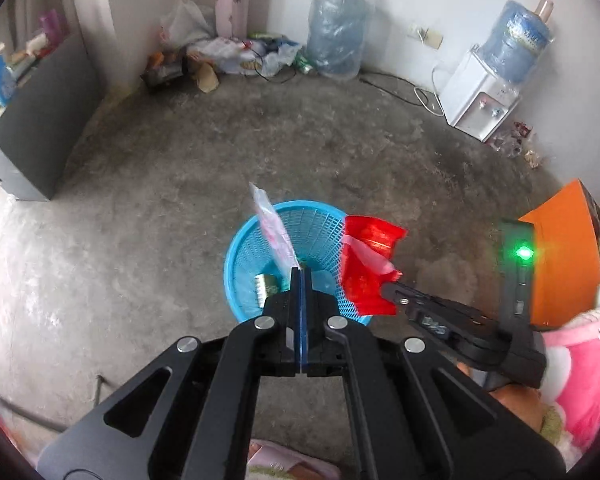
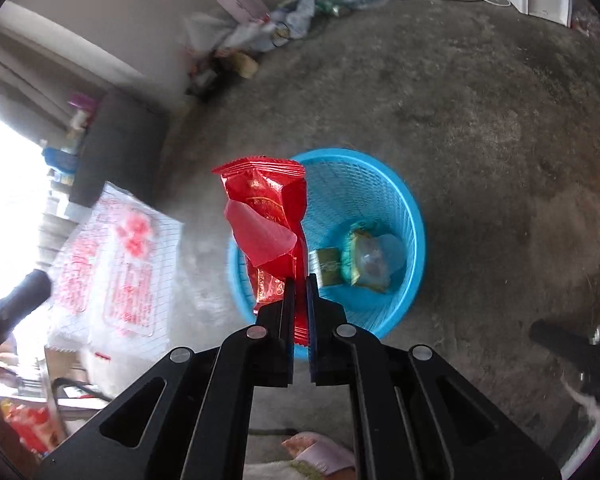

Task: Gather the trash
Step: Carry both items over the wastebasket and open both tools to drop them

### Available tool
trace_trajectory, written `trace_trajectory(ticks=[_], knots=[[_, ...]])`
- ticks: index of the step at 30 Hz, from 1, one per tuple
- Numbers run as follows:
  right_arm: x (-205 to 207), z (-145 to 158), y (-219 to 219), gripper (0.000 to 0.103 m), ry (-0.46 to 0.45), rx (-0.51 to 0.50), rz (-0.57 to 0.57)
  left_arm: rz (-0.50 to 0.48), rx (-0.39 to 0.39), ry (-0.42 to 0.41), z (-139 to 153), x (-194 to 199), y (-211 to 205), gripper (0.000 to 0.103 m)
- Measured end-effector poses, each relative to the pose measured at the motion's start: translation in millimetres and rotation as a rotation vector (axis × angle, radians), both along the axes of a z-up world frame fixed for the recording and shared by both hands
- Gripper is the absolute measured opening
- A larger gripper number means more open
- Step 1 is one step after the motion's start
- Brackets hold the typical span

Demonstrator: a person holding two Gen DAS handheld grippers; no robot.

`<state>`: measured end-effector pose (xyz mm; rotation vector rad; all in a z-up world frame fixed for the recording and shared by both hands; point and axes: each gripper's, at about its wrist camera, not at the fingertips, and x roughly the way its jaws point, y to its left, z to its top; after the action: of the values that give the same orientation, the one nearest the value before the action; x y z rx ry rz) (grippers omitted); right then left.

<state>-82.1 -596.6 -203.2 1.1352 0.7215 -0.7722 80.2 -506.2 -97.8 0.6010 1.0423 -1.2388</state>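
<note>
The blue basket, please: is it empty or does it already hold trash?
Not empty: the blue basket already holds a green-edged wrapper and a small gold packet.

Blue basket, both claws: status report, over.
Left claw shut on clear pink-printed wrapper. Right claw shut on red wrapper. Both over blue basket. Nothing blocking.

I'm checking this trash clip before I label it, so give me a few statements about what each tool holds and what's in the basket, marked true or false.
1. The right tool grips a red wrapper. True.
2. The left tool is empty. False: it pinches a clear wrapper with pink print.
3. The blue basket stands on the concrete floor. True.
4. The basket is empty. False: a green-edged packet and a small green pack lie inside.
5. Both wrappers have already dropped into the basket. False: each is in its tool.
</note>
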Motion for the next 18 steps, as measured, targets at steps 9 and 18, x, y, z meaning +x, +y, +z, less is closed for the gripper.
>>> trace_trajectory(ticks=[9, 18], knots=[[13, -64, -14, 0.056, 0.074, 0.076, -0.003, 0.09, 0.079, -0.028, -32, 24, -11, 0.039], [5, -2, 9, 0.062, 0.006, -0.073, 0.005, 0.118, -0.032, -0.145, 36, 17, 33, 0.052]])
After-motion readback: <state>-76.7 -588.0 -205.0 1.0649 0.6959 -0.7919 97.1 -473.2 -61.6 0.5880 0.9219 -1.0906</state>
